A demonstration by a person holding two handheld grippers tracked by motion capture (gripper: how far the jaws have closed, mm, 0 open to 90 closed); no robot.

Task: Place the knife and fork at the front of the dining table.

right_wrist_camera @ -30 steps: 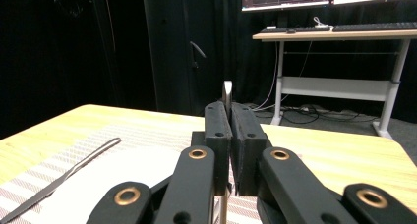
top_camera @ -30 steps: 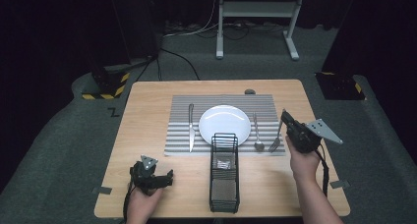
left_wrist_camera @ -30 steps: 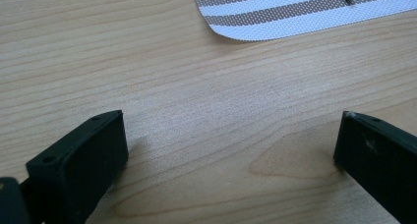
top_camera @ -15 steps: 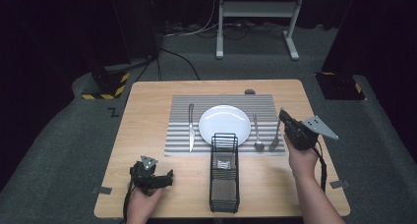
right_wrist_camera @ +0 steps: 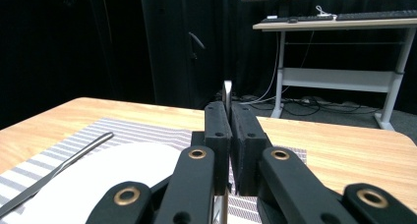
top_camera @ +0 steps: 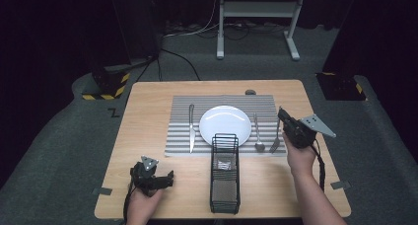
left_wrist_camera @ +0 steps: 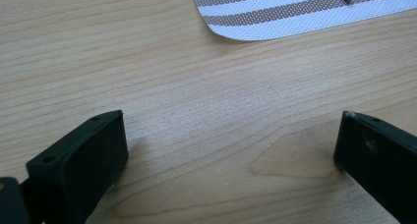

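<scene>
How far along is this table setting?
Mostly done, it seems: knife lies left of the plate, spoon right of it. In hand: the right gripper is shut on the fork, tines by the spoon. Left: letting go. The left gripper rests open.

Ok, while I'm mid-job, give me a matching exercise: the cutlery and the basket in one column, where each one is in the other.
Things:
1. knife
2. spoon
3. fork
4. wire basket

Places:
A. on the striped mat, just right of the plate
B. on bare wood, between the plate and the person
C. on the striped mat, left of the plate
D. handle clamped in the right tool

Pairs: 1-C, 2-A, 3-D, 4-B
</scene>
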